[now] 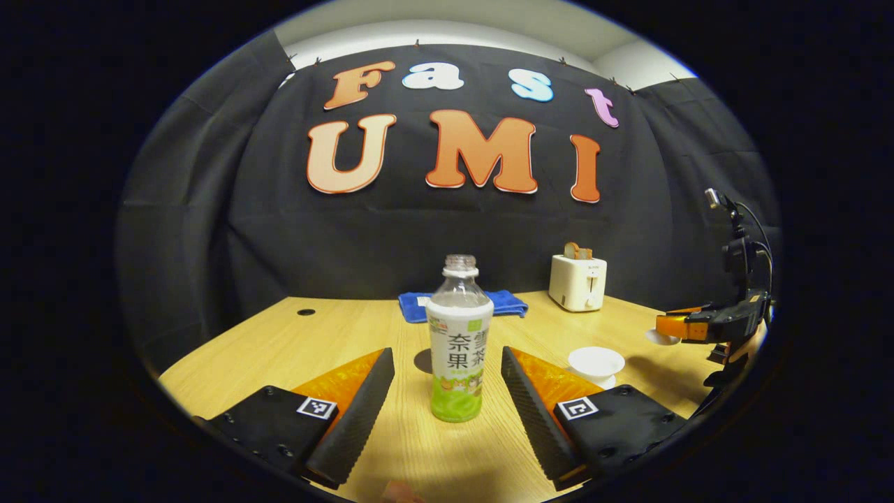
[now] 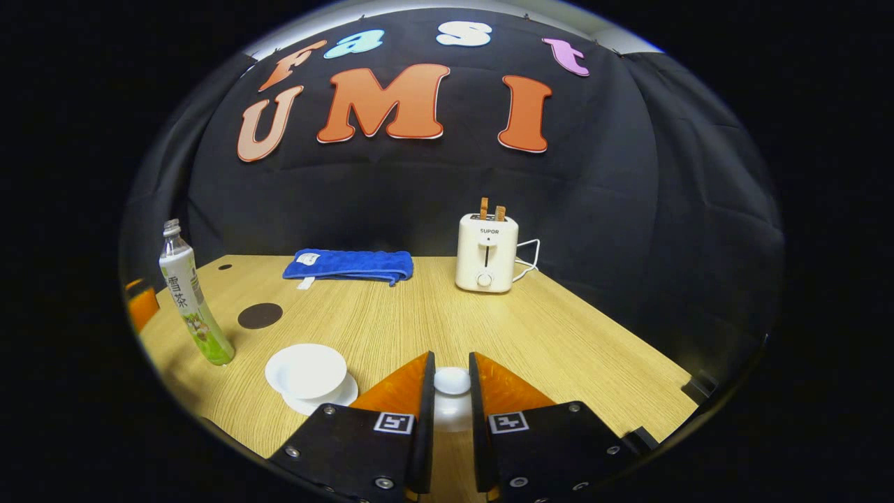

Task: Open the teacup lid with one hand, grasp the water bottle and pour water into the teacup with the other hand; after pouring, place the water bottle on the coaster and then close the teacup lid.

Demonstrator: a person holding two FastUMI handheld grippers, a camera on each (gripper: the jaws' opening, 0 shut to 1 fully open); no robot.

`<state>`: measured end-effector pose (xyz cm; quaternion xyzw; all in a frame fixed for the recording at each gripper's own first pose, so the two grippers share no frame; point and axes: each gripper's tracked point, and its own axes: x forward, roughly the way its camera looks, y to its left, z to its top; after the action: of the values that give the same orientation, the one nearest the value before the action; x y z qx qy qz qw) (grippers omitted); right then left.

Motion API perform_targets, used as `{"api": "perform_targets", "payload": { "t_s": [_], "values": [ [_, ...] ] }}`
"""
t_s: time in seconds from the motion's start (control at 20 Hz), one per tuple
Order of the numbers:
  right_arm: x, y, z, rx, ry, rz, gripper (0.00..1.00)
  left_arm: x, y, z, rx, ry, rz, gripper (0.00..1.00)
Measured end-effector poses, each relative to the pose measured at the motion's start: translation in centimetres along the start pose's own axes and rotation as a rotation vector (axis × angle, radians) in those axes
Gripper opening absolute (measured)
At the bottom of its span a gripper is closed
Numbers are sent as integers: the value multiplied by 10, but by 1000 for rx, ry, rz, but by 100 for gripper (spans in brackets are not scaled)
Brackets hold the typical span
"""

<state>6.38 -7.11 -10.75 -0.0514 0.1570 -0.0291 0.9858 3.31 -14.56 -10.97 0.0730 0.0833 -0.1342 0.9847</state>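
Left gripper (image 1: 447, 391) wide around water bottle (image 1: 459, 342); right gripper (image 2: 451, 384) clamps teacup lid (image 2: 452, 381)

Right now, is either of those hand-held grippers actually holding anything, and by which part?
The right hand-held gripper pinches the teacup lid by its knob. The left hand-held gripper is open around the water bottle, not touching it.

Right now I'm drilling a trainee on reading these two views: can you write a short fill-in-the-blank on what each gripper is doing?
1. The right gripper is shut on the teacup ____.
2. The left gripper is open, with the water bottle standing ____ its fingers.
3. The bottle has no ____ on its neck.
4. The toaster stands at the back, beside the blue ____.

Missing words: lid; between; cap; towel
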Motion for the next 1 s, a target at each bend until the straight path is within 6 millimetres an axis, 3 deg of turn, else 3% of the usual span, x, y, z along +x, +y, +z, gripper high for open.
{"api": "perform_targets", "payload": {
  "t_s": [0.2,0.25,0.3,0.45,0.65,0.7,0.8,1.0],
  "values": [
    [0,-1,2,4,-5,13,24,23,-6,-15,14,45,8,99],
    [1,-2,2,8,-3,13,20,30,-4,-20,15,61,30,99],
    [2,-3,1,15,0,15,24,35,-1,-24,15,73,44,99],
    [2,-6,-1,35,5,20,25,48,2,-34,-1,105,61,99],
    [3,-11,-1,55,6,24,24,55,-3,-40,-50,118,33,99],
    [3,-12,-1,61,8,25,24,57,-3,-42,-62,111,35,93],
    [3,-15,-1,70,11,22,24,58,-1,-39,-59,100,33,70],
    [3,-19,-2,75,13,13,24,53,-4,-33,42,132,24,67]
  ]
}}
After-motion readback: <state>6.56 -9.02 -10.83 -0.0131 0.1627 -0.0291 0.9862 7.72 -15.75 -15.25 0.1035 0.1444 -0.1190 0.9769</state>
